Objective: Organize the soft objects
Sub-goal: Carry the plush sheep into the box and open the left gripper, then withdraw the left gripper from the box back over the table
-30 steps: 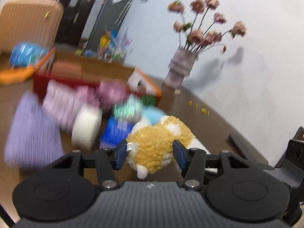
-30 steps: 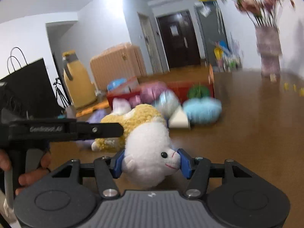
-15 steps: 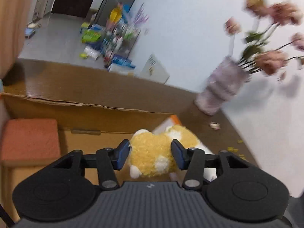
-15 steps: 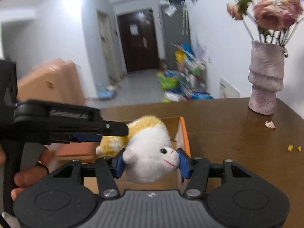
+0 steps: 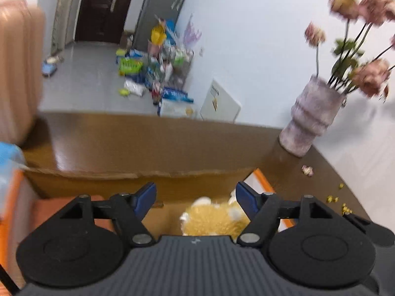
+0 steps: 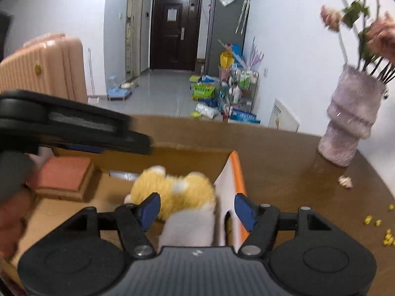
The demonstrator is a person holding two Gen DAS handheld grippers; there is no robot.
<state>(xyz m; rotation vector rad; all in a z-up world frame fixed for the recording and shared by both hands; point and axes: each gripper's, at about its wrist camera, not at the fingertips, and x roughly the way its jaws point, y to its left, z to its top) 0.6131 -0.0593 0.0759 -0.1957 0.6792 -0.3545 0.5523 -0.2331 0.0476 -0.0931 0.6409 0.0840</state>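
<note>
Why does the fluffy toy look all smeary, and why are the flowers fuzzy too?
Left wrist view: the yellow plush toy and the pink flowers are smeared by motion blur, and the suitcase is too. Right wrist view: the toy is blurred in the cardboard box, the door stays sharp, and the fisheye lens bends the walls.

Plush toy (image 5: 217,219) half hidden behind the left gripper body, motion-blurred; flowers (image 6: 380,32) cropped.
</note>
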